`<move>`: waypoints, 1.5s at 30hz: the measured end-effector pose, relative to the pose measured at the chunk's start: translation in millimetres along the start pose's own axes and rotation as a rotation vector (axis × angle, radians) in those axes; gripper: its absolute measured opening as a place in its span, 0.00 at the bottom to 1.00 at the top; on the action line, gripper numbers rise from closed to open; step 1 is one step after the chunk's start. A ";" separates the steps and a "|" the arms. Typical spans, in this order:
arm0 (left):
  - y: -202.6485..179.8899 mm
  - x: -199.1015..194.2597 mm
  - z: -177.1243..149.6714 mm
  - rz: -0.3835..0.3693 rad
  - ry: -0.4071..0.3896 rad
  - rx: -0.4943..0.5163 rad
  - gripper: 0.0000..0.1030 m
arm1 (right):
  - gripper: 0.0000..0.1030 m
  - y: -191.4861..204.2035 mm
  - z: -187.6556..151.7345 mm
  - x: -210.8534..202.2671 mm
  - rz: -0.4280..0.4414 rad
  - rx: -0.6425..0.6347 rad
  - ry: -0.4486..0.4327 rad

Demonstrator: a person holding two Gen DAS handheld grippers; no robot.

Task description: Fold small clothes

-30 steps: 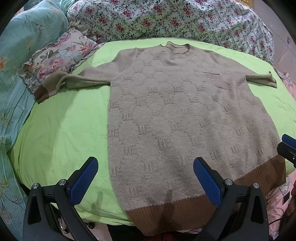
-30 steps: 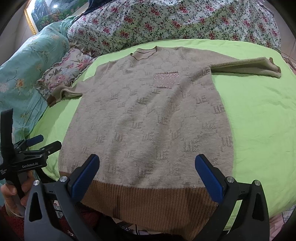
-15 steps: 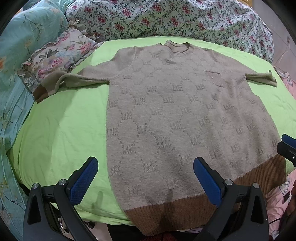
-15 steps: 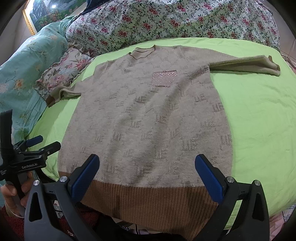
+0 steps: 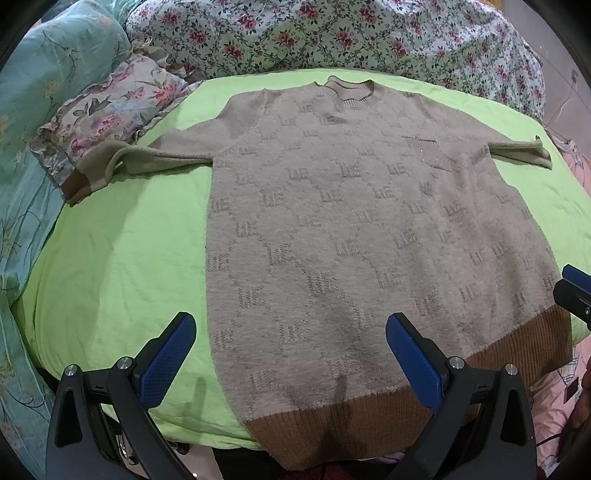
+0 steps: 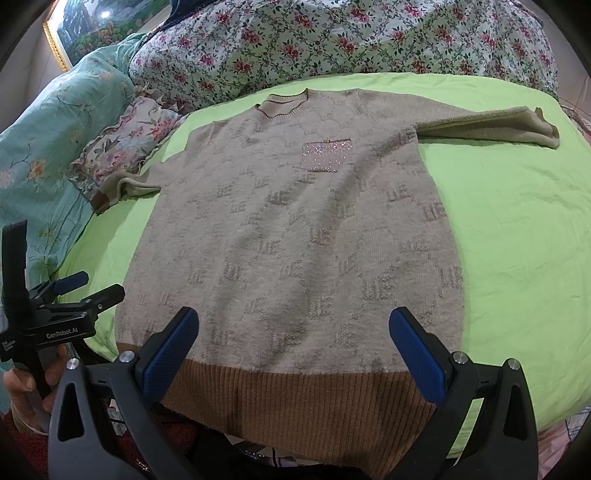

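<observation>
Beige knit sweater (image 5: 354, 236) lies flat, front up, on lime green sheet (image 5: 110, 266); brown ribbed hem (image 6: 295, 402) at the near edge of the bed, collar (image 5: 351, 90) at the far end; sequin pocket (image 6: 325, 157) on the chest; both sleeves out sideways, left sleeve (image 5: 147, 162) ending with its brown cuff on a ruffled floral pillow (image 5: 110, 107), right sleeve (image 6: 491, 127) lying on the sheet; floral duvet (image 6: 351, 37) bunched beyond the collar; teal floral bedding (image 5: 40, 92) at the left; framed picture (image 6: 81, 26) top left in right wrist view.

Left gripper (image 5: 291, 354) hovers above the hem's left part, blue-padded fingers (image 5: 168, 358) wide apart, nothing between them, not touching the knit; right gripper (image 6: 295, 354) hovers above the hem middle, fingers (image 6: 419, 354) also spread wide and holding nothing; left gripper also seen from the side at the left edge of right wrist view, jaws parted, a hand (image 6: 22, 391) on its handle.
</observation>
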State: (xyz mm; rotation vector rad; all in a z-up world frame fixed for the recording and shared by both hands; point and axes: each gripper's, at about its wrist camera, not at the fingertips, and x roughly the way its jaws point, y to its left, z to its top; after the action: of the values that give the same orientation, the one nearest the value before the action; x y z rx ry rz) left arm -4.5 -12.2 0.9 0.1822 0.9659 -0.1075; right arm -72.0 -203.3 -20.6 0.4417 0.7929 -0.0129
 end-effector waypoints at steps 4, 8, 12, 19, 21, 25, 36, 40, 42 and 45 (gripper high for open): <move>-0.6 1.8 0.5 -0.022 -0.005 0.001 1.00 | 1.00 0.8 0.5 0.7 -0.058 -0.028 0.037; -4.6 3.9 2.9 -0.055 -0.014 0.004 1.00 | 1.00 -0.7 2.7 0.6 -0.062 -0.034 0.019; -7.2 4.9 7.0 -0.067 -0.023 0.009 1.00 | 1.00 -5.6 6.0 1.1 -0.069 -0.016 0.015; -7.4 20.4 17.8 -0.084 0.021 0.011 1.00 | 1.00 -28.2 18.3 -0.2 -0.074 0.020 -0.030; -5.8 24.6 22.7 -0.097 0.032 -0.002 1.00 | 1.00 -40.6 24.5 -1.5 -0.067 0.045 -0.049; -2.5 34.3 34.7 -0.115 0.047 -0.021 1.00 | 1.00 -80.5 46.1 -7.6 -0.079 0.125 -0.068; -3.5 44.5 69.2 -0.084 -0.002 -0.016 1.00 | 0.81 -233.3 130.7 -14.6 -0.249 0.350 -0.230; -9.2 58.0 71.8 -0.090 0.035 -0.014 1.00 | 0.73 -292.8 183.1 -11.5 -0.347 0.431 -0.253; -12.8 63.3 70.5 -0.084 0.050 -0.009 1.00 | 0.70 -319.7 210.8 0.4 -0.389 0.463 -0.250; -16.4 71.7 71.1 -0.084 0.077 -0.007 1.00 | 0.69 -352.5 243.7 26.1 -0.476 0.481 -0.219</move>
State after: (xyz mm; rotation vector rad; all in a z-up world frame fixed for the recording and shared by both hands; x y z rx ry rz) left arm 90.6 -43.2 -20.6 0.1399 1.0504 -0.1753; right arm 52.0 -614.3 -22.1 0.6817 0.6592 -0.6962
